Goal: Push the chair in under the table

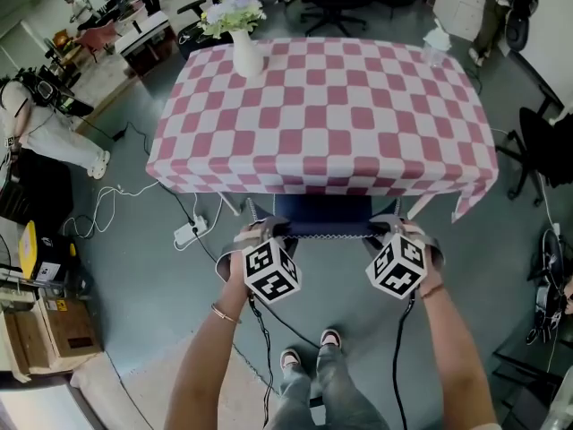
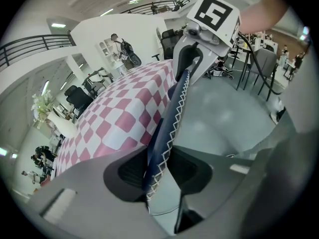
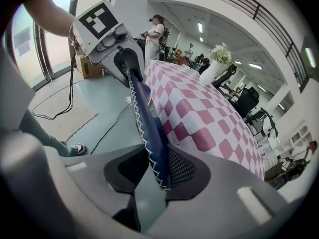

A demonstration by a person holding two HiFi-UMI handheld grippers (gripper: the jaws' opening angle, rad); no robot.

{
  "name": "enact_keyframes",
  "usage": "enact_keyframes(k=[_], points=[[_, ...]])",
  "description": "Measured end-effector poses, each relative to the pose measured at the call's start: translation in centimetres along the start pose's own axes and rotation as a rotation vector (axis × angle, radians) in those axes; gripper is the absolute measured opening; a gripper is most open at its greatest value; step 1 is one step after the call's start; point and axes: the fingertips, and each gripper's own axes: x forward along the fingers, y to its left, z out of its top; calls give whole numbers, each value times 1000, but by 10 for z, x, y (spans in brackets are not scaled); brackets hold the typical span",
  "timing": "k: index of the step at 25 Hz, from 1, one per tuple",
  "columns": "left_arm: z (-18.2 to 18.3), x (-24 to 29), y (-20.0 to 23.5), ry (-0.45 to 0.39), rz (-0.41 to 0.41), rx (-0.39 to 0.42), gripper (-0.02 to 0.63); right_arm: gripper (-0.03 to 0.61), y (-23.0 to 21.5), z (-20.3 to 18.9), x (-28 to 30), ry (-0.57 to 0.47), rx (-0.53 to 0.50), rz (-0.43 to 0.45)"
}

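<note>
One vase [image 1: 246, 54], white, stands near the far left corner of the table [image 1: 322, 124] and holds a bunch of pale flowers [image 1: 231, 12]. It is the only container that can be made out. A small white thing [image 1: 436, 41] sits at the far right corner; its kind cannot be told. A pink-and-white checked cloth [image 1: 206, 141] covers the whole top and hangs over the edges.

There is one chair [image 1: 322, 213], at the middle of the table's near edge. Its seat is out of sight beneath the cloth, and its dark blue chair back [image 3: 144, 118] with white stitching stands just outside the hanging hem.

Two grippers meet the top rim of that back, the left gripper [image 1: 255, 231] at its left end and the right gripper [image 1: 394, 229] at its right end. Each straddles the rim with its jaws apart. The rim lies against one pad, and a strip of floor shows beside the other.
</note>
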Motion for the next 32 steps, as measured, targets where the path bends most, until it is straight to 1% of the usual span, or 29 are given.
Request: enact_keyframes(k=[4,9,15,19,21,24,27,29,32], points=[[0,0,0,-3,12,-3,121,110,0,-1,1,-9,1,-1],[-1,0,-5,-2,-25,-21,130,112,5,-4,0,-4,8,40],[-3,-1,-7,-9,-52,-48,148,112,7,-5,0,-1,9,67],[-4,-12,-6,-39,-28,-85,164,115,11,-5,-4,11,2,70],[-3,-21,-4,-63,-15,-105,164,117,10,-1,-11,-2,1,69],[3,-39,-1,-118,-14,-157,164,117,10,12,-29,-66,33,66],[11,-63,1,-187,-15,-229,164,117,6,33,-56,-171,108,50],[20,-82,6,-249,-2,-284,164,116,-1,49,-79,-253,183,18],[39,-117,25,-362,41,-366,164,115,-21,70,-117,-402,322,-72]])
